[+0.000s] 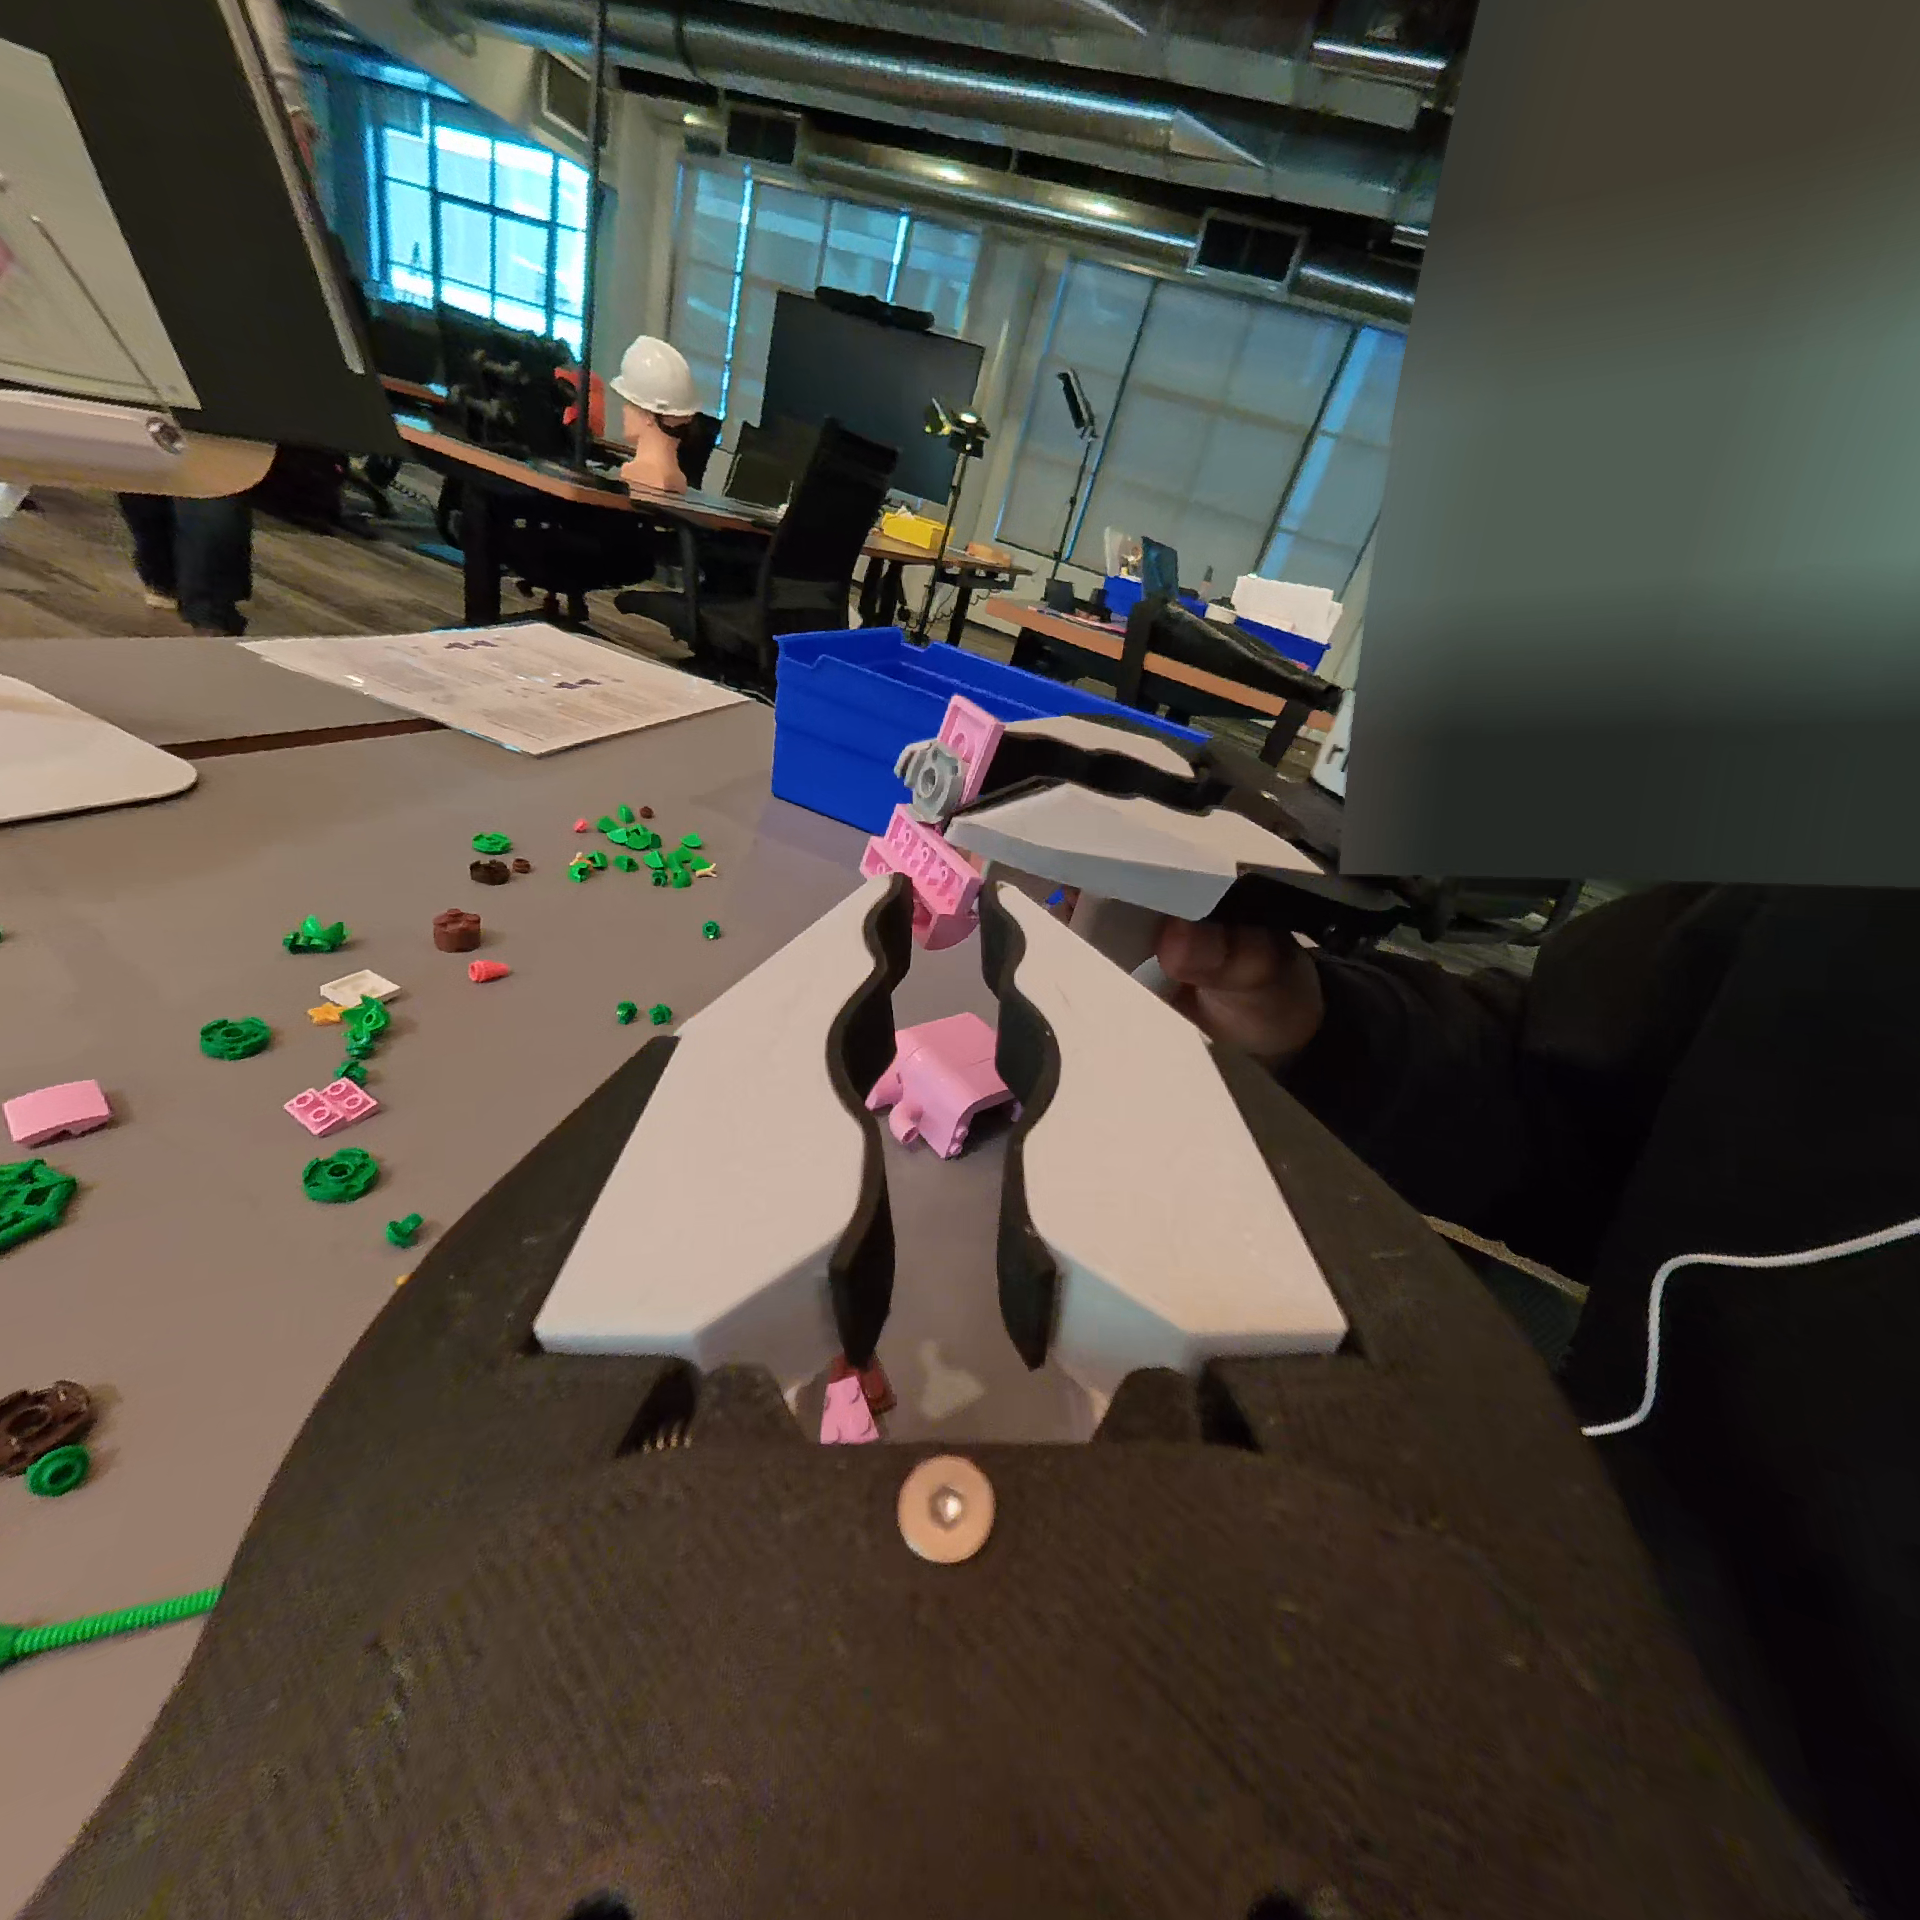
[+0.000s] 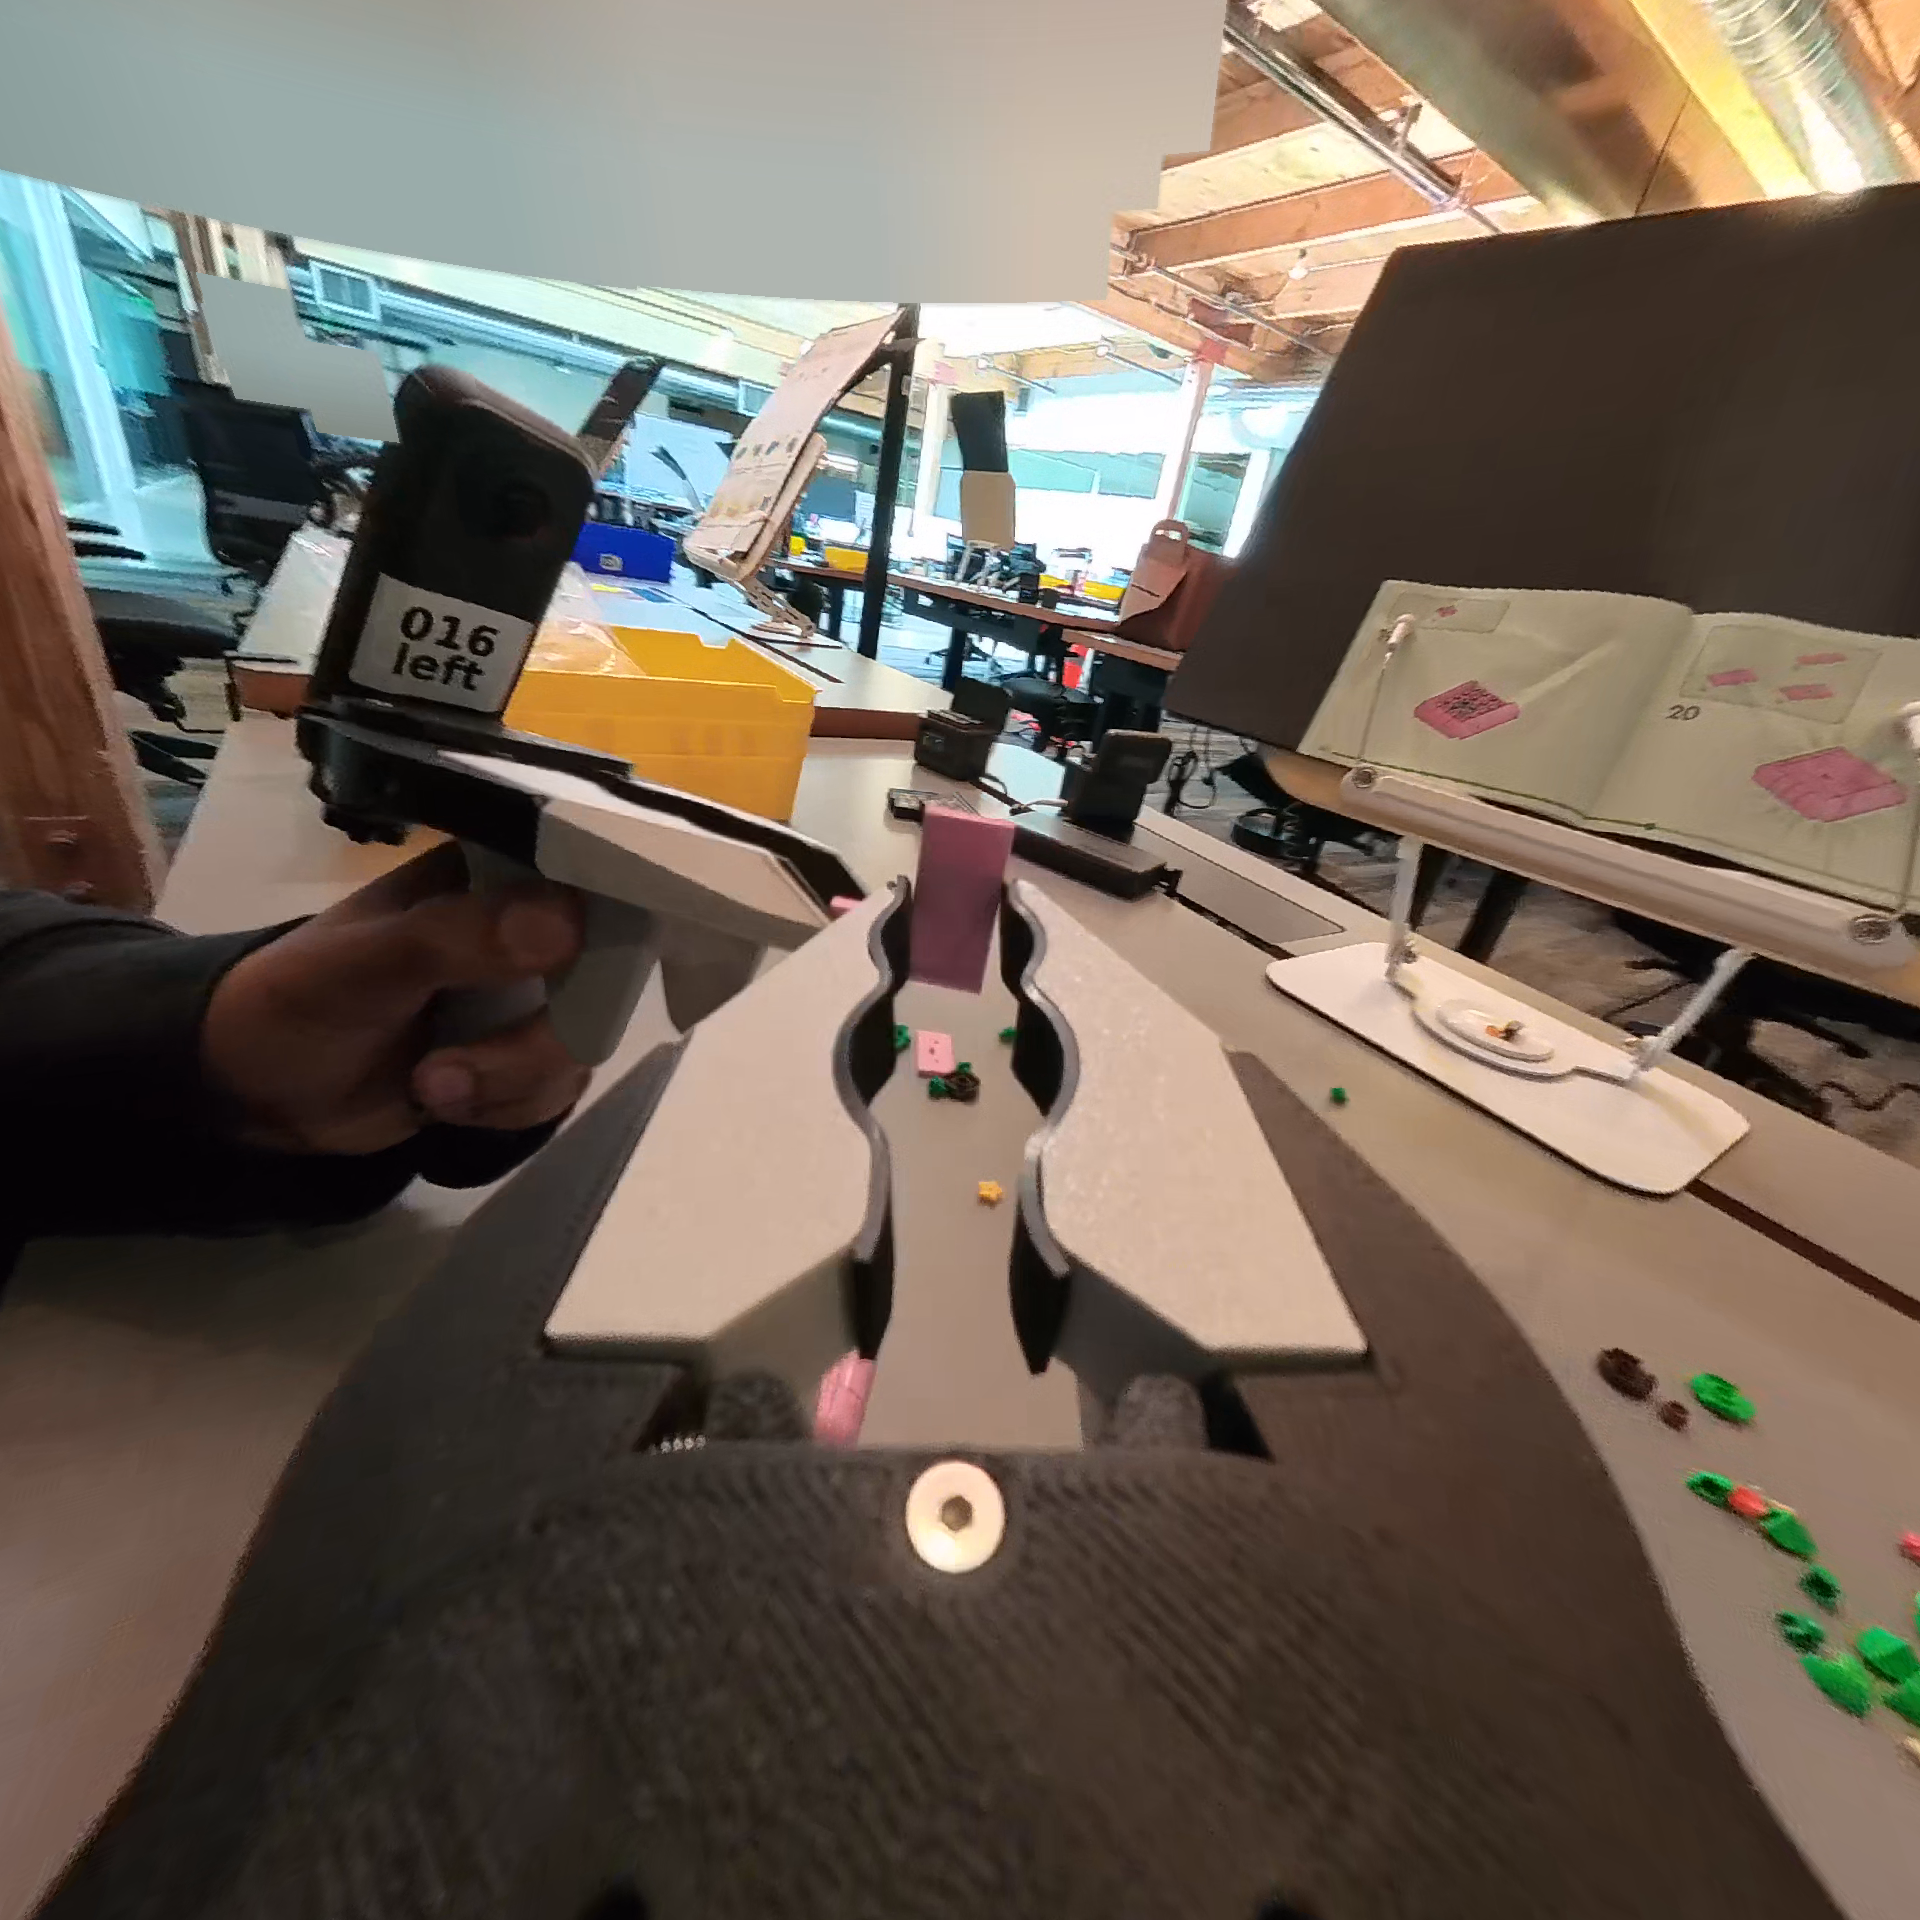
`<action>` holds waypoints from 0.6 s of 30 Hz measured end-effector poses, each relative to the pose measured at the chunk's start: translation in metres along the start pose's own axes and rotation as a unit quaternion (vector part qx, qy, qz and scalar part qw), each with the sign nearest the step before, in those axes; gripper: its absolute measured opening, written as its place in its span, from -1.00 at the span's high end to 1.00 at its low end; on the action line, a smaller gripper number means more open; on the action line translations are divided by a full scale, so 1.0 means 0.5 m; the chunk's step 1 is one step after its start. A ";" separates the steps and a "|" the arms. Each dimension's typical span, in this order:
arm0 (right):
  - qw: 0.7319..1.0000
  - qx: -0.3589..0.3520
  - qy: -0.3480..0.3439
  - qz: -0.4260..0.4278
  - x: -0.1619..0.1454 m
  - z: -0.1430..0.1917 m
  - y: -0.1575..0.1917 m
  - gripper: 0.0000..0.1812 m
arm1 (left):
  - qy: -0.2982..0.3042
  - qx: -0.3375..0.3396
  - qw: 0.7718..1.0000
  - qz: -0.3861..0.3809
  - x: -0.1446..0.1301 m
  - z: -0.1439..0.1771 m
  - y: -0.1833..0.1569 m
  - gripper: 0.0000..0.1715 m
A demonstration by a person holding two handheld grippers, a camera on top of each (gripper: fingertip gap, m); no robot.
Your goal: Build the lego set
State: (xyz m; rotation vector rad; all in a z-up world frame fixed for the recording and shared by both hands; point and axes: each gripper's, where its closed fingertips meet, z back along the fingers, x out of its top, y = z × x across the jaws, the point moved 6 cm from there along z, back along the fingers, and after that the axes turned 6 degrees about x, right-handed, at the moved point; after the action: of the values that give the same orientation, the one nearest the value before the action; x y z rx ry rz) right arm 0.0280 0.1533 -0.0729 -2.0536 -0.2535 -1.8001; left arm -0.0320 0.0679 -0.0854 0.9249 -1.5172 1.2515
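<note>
We find both claws, left gripper (image 1: 935,914) and right gripper (image 2: 951,914), clamped on the pink assembly (image 1: 925,868), with many loose pieces (image 1: 343,1174) left unbuilt

Open office: large windows (image 1: 478,223), desks (image 1: 582,483), exposed ceiling ducts (image 1: 935,94).

An open-plan office or lab: rows of desks (image 1: 582,483), office chairs (image 1: 800,551), exposed ceiling ducts (image 1: 935,114), large windows (image 1: 478,218).

Two grippers (image 1: 935,904) (image 2: 951,904) meet over the table. One blue bin (image 1: 862,707) sits far right, one yellow bin (image 2: 675,717) far left. One open instruction booklet (image 2: 1621,707) stands right.
</note>
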 end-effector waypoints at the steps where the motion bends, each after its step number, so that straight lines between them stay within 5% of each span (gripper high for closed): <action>1: 1.000 0.014 -0.001 -0.009 0.001 0.001 -0.001 0.84 | -0.003 -0.011 1.000 0.000 0.002 0.000 -0.002 0.88; 3: 0.997 0.064 0.003 -0.043 0.002 0.001 0.001 0.84 | -0.016 -0.053 0.998 0.012 0.013 0.005 -0.009 0.67; 8: 0.954 0.241 -0.005 -0.177 0.011 0.013 0.018 0.84 | -0.018 -0.155 0.987 0.036 0.030 0.023 -0.020 0.67; 15: 0.899 0.338 -0.015 -0.279 0.008 0.018 0.027 0.85 | 0.012 -0.192 0.981 -0.017 0.016 0.029 -0.046 0.75; 18: 0.900 0.344 -0.001 -0.269 0.002 0.019 0.031 0.84 | 0.025 -0.197 0.980 -0.009 0.013 0.030 -0.043 0.80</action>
State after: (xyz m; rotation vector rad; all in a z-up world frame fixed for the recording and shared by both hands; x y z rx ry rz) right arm 0.0425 0.1431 -0.0753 -1.5411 -1.3572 -1.6269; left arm -0.0166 0.0492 -0.0739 0.6394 -1.6340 0.9065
